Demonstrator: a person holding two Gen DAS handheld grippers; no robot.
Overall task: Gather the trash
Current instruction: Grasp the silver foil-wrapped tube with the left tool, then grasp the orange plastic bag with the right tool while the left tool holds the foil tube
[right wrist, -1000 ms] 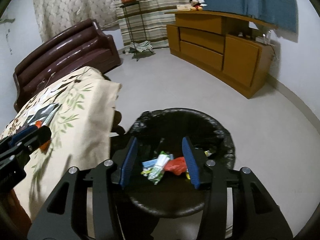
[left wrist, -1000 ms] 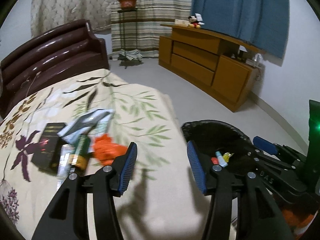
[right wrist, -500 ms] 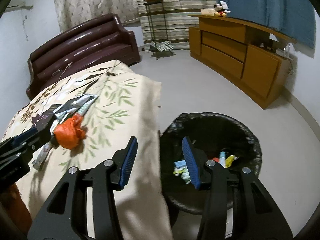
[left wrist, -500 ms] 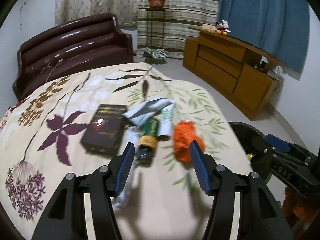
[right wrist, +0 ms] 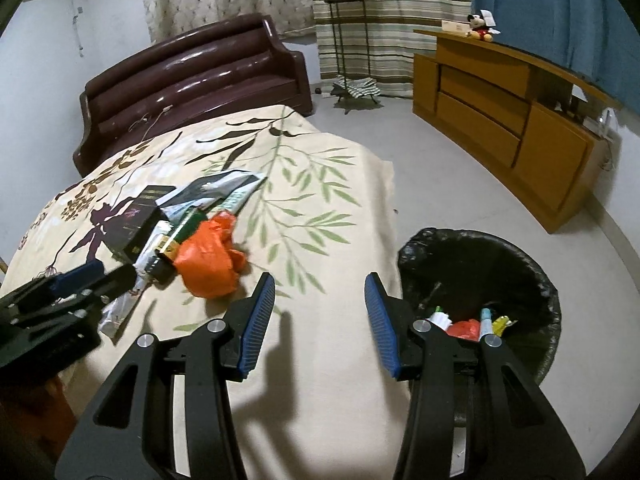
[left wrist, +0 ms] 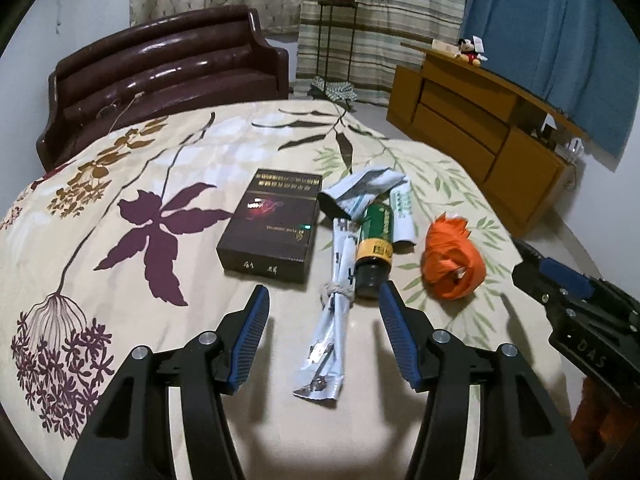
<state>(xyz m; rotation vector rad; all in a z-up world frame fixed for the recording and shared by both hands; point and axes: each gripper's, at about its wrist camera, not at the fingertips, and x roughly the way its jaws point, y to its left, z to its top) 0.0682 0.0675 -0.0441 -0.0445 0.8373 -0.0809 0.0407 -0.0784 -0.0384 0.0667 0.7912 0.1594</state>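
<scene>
Left gripper (left wrist: 323,336): jaws apart, empty, above a knotted wrapper (left wrist: 335,312). Beyond: green bottle (left wrist: 374,244), dark box (left wrist: 272,226); to the right, orange bag (left wrist: 452,260).
Right gripper (right wrist: 319,322): jaws apart, empty, over floral cloth (right wrist: 320,200). Right of it: black bin (right wrist: 480,280) holding trash.

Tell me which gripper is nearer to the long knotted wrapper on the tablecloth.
Left. The left gripper hangs open right over the long knotted wrapper, which lies between its fingers. The right gripper is off to the side, beyond the orange bag, near the bin.
</scene>
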